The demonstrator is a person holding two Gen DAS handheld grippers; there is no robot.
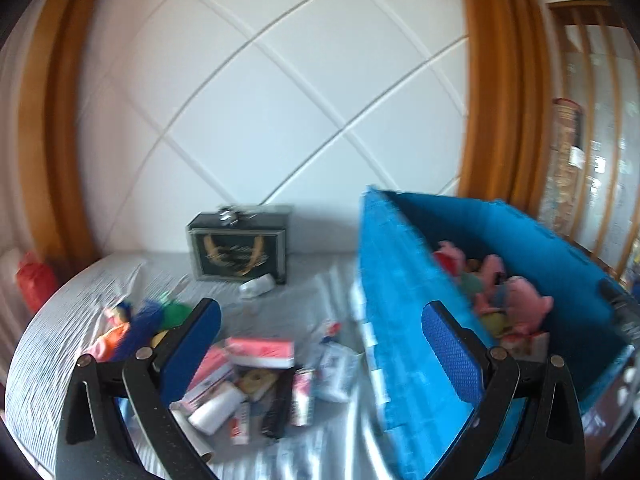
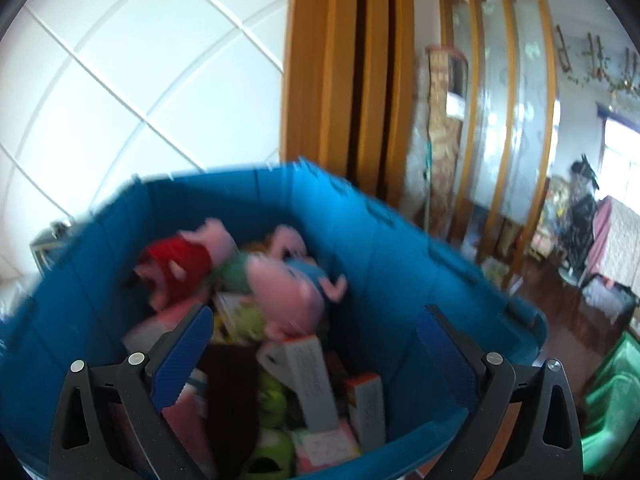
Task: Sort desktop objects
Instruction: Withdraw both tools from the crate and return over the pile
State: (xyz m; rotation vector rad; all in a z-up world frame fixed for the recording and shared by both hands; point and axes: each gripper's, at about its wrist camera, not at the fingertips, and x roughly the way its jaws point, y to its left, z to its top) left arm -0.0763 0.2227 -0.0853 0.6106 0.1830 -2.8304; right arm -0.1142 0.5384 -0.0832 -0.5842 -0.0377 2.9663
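Two forward-facing wrist views, left over the table (image 1: 80,300), right close above the shared blue bin (image 2: 400,248) (both blurred)

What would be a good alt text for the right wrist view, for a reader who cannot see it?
The open right gripper is above a blue bin, nothing between its blue pads. The bin holds pink plush pigs, small boxes and green toys. Behind are a white panelled wall and wooden door frames.

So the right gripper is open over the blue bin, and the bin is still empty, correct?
Not quite. The right gripper is open over the blue bin, but the bin is not empty: the right wrist view shows pink plush toys and small boxes inside.
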